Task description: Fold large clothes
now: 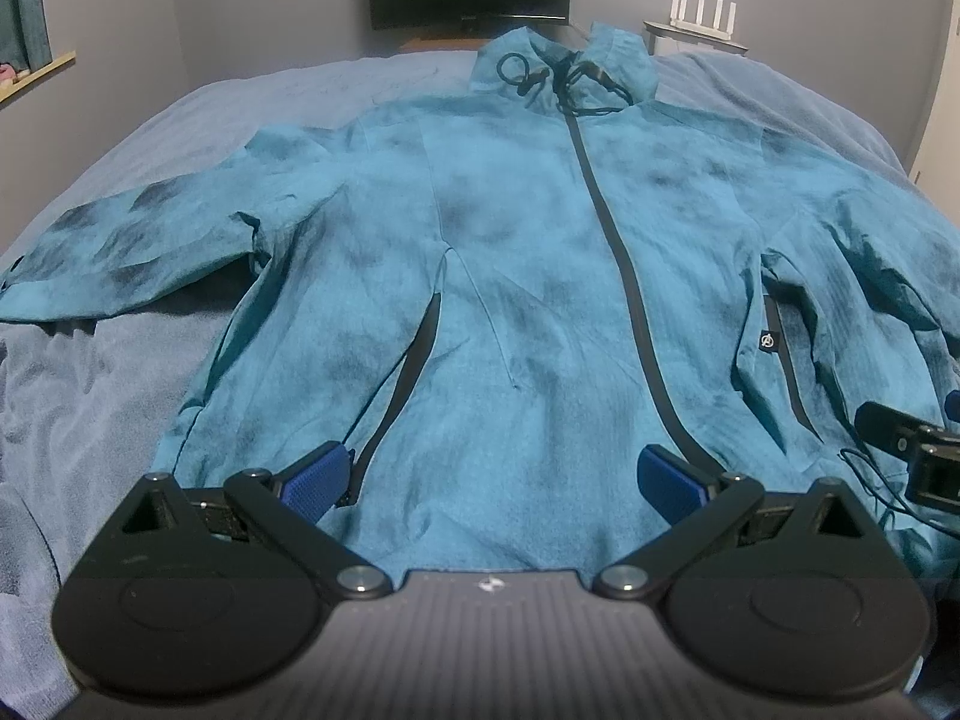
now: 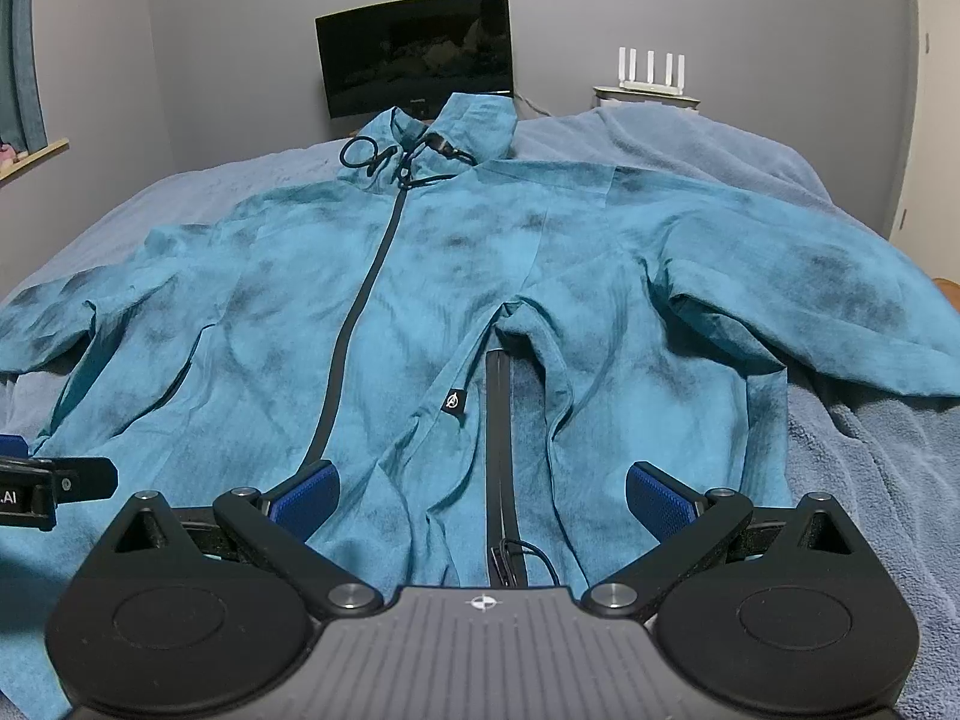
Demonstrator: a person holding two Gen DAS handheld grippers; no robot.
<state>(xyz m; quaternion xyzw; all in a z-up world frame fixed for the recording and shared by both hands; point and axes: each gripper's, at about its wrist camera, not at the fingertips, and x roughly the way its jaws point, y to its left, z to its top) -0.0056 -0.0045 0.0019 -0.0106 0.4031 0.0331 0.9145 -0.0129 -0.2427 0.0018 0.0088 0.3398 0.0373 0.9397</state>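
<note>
A teal jacket (image 1: 516, 252) with dark mottling lies front-up on the bed, its black zipper closed, both sleeves spread outward, hood and drawcords at the far end. My left gripper (image 1: 492, 480) stands open just above the hem, left of the zipper, holding nothing. In the right wrist view the same jacket (image 2: 456, 276) fills the frame. My right gripper (image 2: 480, 501) stands open over the hem, its fingers on either side of the black pocket zipper (image 2: 499, 432). Each gripper shows at the edge of the other's view: the right gripper (image 1: 924, 456) and the left gripper (image 2: 42, 489).
The bed has a grey-blue blanket (image 1: 108, 396), rumpled at both sides (image 2: 870, 480). A dark monitor (image 2: 414, 51) hangs on the far wall. A white router (image 2: 648, 75) sits on a small stand at the back right. A wooden ledge (image 1: 36, 75) runs along the left wall.
</note>
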